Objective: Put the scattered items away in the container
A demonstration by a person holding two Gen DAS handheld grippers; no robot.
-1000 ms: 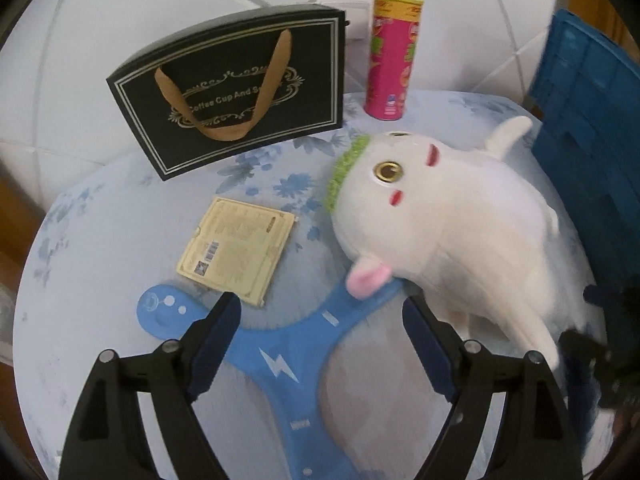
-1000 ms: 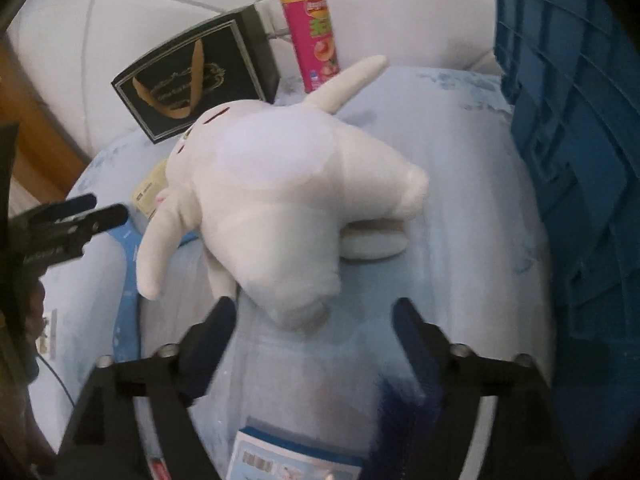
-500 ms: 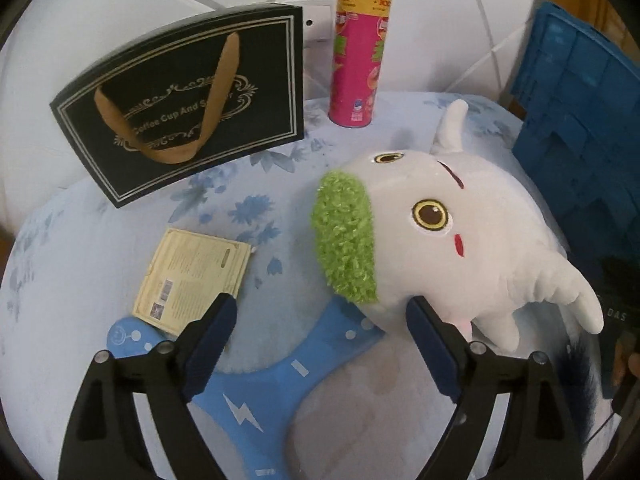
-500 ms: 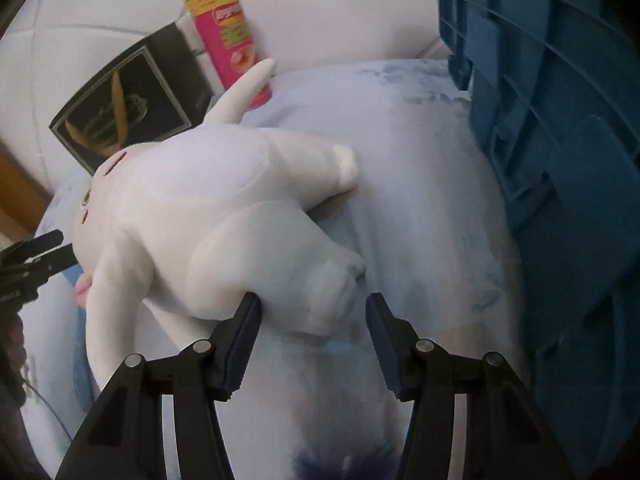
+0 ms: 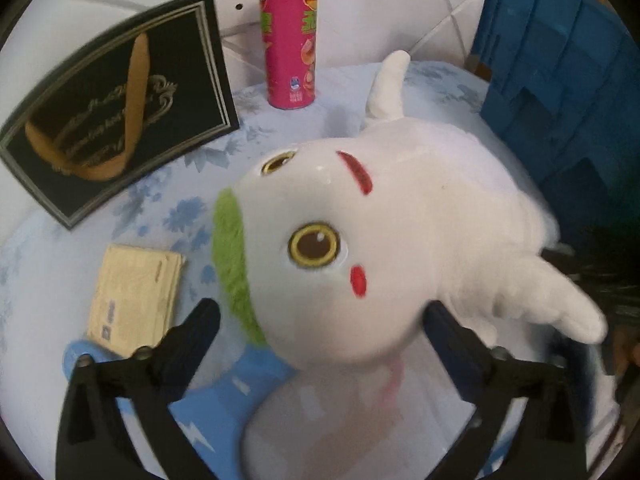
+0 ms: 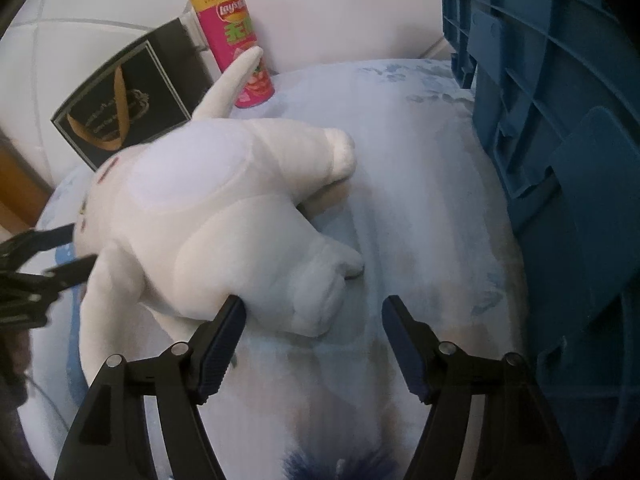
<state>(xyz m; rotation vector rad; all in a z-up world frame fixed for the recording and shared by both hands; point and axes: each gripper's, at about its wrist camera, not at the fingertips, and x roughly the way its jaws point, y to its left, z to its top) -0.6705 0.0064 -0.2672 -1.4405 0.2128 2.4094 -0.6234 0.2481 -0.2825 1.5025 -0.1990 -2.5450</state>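
Observation:
A white plush toy (image 5: 360, 240) with a green tuft, yellow eyes and red marks lies on the blue floral cloth. Its head sits between the wide-open fingers of my left gripper (image 5: 320, 320), and it touches the right finger. In the right wrist view the plush's body (image 6: 208, 216) lies to the left; my right gripper (image 6: 314, 320) is open around its hind leg, the left finger against it. The blue crate (image 6: 560, 120) stands at the right, and it also shows in the left wrist view (image 5: 560, 80).
A pink chips can (image 5: 288, 36) and a black paper bag (image 5: 116, 120) stand at the back. A yellow packet (image 5: 136, 296) and a flat blue toy (image 5: 200, 420) lie at the front left. My left gripper shows at the right wrist view's left edge (image 6: 36, 264).
My left gripper has moved forward so the plush's head now lies between its fingers. My right gripper has opened wider at the plush's hind leg. The plush has shifted.

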